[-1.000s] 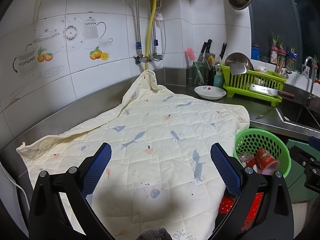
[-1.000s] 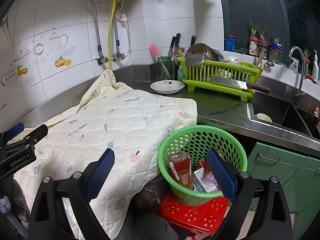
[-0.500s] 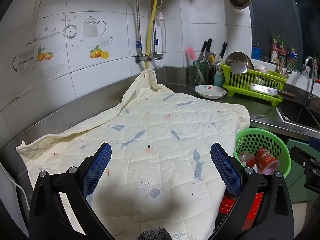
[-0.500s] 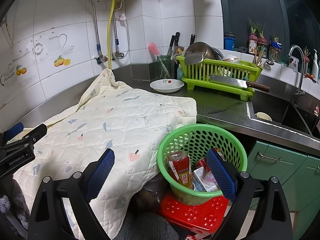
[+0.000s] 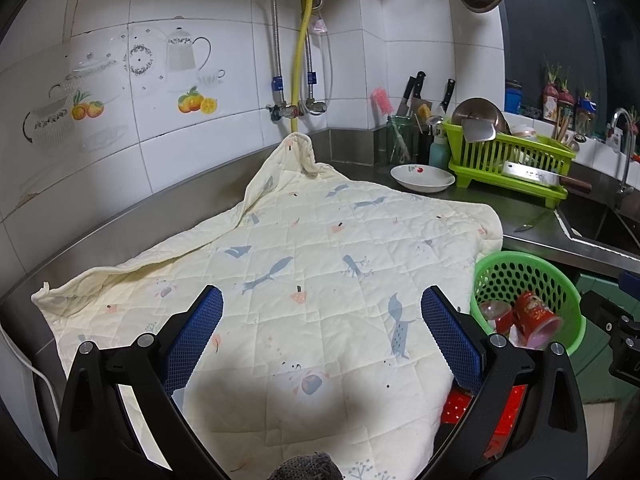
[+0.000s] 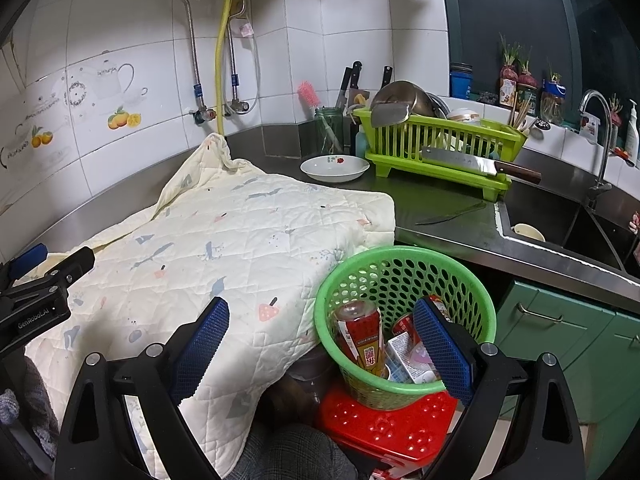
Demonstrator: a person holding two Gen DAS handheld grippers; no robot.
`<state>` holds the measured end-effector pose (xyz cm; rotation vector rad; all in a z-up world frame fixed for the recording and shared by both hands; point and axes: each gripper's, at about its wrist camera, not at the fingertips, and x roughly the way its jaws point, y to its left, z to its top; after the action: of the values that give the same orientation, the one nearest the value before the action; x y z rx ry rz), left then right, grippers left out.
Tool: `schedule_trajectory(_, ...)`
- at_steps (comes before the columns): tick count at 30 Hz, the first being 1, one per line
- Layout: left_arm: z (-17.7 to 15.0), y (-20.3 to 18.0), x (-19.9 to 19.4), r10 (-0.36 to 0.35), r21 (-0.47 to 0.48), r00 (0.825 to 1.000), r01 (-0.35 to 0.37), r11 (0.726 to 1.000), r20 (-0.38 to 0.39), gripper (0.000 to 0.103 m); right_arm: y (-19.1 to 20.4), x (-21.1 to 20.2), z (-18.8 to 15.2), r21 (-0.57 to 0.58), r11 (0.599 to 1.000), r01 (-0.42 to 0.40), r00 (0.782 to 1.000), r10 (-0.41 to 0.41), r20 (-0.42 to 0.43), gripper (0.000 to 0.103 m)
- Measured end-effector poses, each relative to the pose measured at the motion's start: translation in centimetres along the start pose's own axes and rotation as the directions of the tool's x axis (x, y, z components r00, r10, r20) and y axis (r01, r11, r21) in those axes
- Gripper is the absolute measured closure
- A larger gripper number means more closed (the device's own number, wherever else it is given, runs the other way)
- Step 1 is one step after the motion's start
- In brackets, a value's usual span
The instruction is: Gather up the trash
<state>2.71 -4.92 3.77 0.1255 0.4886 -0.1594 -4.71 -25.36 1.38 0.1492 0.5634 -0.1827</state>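
Observation:
A green perforated basket (image 6: 404, 280) stands on a red stool (image 6: 384, 428) beside the counter; it also shows in the left wrist view (image 5: 520, 276). It holds a red can (image 6: 360, 340), a carton (image 6: 404, 356) and other trash; a red cup (image 5: 534, 314) lies in it. My right gripper (image 6: 320, 324) is open and empty, just in front of the basket. My left gripper (image 5: 322, 312) is open and empty above a cream quilted cloth (image 5: 304, 264). No trash shows on the cloth.
A white bowl (image 6: 335, 168), a green dish rack (image 6: 440, 148) with a cleaver (image 6: 476, 166), a knife (image 6: 450, 214) and a sink (image 6: 560, 232) lie to the right. Green cabinets (image 6: 560, 336) stand below. The tiled wall runs behind.

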Motion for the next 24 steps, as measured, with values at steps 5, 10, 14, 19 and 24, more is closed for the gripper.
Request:
schedule_trajectory(5, -0.01, 0.02, 0.15, -0.001, 0.000, 1.000, 0.001, 1.000, -0.005, 0.005, 0.25, 0.19, 0.04, -0.004, 1.000, 0.001, 1.000, -0.001, -0.002, 0.011)
schedule_trajectory(10, -0.14, -0.09, 0.32, -0.006, 0.002, 1.000, 0.006, 1.000, -0.012, 0.005, 0.35, 0.32, 0.05, -0.002, 1.000, 0.000, 1.000, 0.000, -0.003, 0.011)
schedule_trajectory(14, -0.19, -0.24, 0.21, -0.011, 0.008, 1.000, 0.011, 1.000, -0.008, 0.005, 0.33, 0.40, 0.09, -0.002, 1.000, 0.002, 1.000, -0.002, -0.005, 0.011)
schedule_trajectory(19, -0.27, -0.25, 0.22, 0.003, 0.012, 1.000, -0.003, 1.000, -0.016, 0.005, 0.31, 0.49, 0.04, -0.003, 1.000, 0.001, 1.000, -0.001, -0.006, 0.011)
schedule_trajectory(24, -0.38, 0.04, 0.40, -0.011, -0.004, 0.999, 0.011, 1.000, -0.031, 0.005, 0.43, 0.63, -0.04, -0.011, 1.000, -0.002, 1.000, 0.002, -0.003, 0.011)
